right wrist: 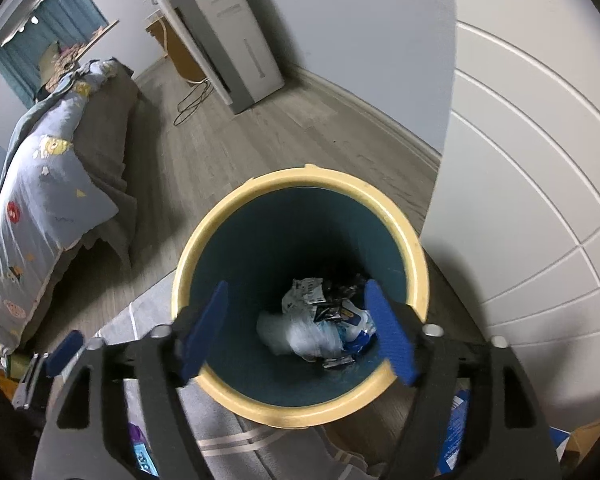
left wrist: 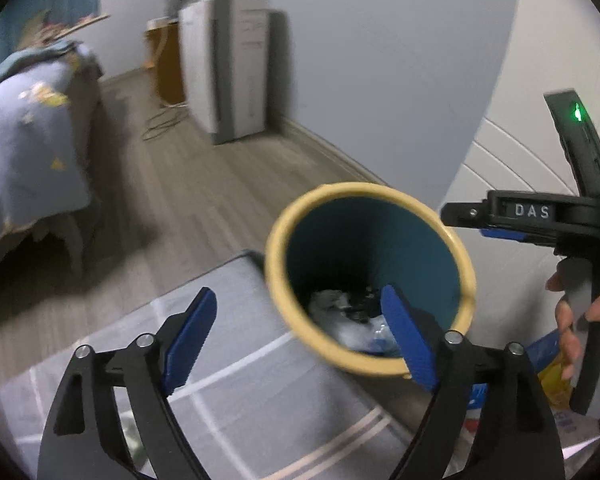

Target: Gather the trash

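Grey wood-look flooring (right wrist: 236, 168) runs back to a pale wall, and beyond both tools a white cabinet (right wrist: 236, 36) stands against that wall with a loose cable (right wrist: 192, 104) trailing on the floor at its foot. Far off to the left of the tools is a bed with a blue patterned quilt (right wrist: 40, 184) hanging over its side. On the right a white panelled door (right wrist: 540, 200) rises close behind the bin.

A grey rug with pale stripes (left wrist: 236, 360) lies under the left gripper (left wrist: 300, 340), whose blue pads (left wrist: 192, 336) are spread wide with nothing between them. Its right pad overlaps the near rim of the trash bin (left wrist: 276, 240) in the picture; whether it touches the rim I cannot tell.

The right gripper (right wrist: 296, 332) hangs directly over the bin's mouth, its jaws also spread apart and empty. In the left wrist view it shows at the right edge, held by a hand (left wrist: 580, 312).

The bin has a cream rim (right wrist: 416, 248) and a dark teal inside. Crumpled trash (right wrist: 320, 328) lies at its bottom: whitish plastic, printed paper and dark wrappers, below and between the right tool's pads. Some blue and white packaging (right wrist: 456, 420) lies on the floor just beside the bin, under the right tool's right finger, with more blue packaging (right wrist: 142, 454) showing on the rug under its left finger.
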Demonstrator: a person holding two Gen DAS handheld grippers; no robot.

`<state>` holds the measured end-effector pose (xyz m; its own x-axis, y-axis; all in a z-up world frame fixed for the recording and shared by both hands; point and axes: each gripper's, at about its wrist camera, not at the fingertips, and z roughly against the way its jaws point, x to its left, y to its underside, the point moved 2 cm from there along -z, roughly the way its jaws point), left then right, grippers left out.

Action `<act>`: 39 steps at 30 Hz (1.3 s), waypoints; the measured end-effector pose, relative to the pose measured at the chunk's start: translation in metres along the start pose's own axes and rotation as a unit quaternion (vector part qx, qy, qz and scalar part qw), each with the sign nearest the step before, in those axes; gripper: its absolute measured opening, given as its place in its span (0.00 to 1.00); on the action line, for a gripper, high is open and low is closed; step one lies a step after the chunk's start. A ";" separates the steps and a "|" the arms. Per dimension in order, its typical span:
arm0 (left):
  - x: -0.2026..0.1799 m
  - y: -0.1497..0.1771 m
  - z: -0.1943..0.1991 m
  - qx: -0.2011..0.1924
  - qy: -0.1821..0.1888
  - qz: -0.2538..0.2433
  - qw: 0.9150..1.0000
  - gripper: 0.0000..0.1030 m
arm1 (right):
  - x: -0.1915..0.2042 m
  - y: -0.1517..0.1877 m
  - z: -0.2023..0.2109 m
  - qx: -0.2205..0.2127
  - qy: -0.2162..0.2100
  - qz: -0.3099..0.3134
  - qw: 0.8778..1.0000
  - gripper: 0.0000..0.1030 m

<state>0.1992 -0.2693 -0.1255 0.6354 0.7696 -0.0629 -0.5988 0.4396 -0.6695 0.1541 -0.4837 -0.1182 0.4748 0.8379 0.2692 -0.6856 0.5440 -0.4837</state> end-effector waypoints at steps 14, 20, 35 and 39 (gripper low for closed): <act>0.132 0.076 0.168 0.003 -0.145 0.072 0.987 0.92 | 0.137 0.062 0.042 0.001 -0.039 0.187 0.982 0.95; 0.142 0.121 0.219 -0.009 -0.158 0.095 0.983 0.93 | 0.180 0.135 0.055 0.036 -0.036 0.222 0.974 0.95; 0.169 0.144 0.239 -0.018 -0.138 0.174 0.975 0.93 | 0.177 0.290 0.000 0.211 -0.011 0.255 0.944 0.42; 0.175 0.140 0.240 -0.030 -0.126 0.198 0.972 0.93 | 0.180 0.302 -0.014 0.227 -0.010 0.270 0.936 0.26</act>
<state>0.1097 0.0376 -0.0527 0.2177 0.9650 -0.1463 -0.7375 0.0645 -0.6722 0.0402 -0.1696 -0.2276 -0.0169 0.9943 0.1057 -0.9885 -0.0008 -0.1514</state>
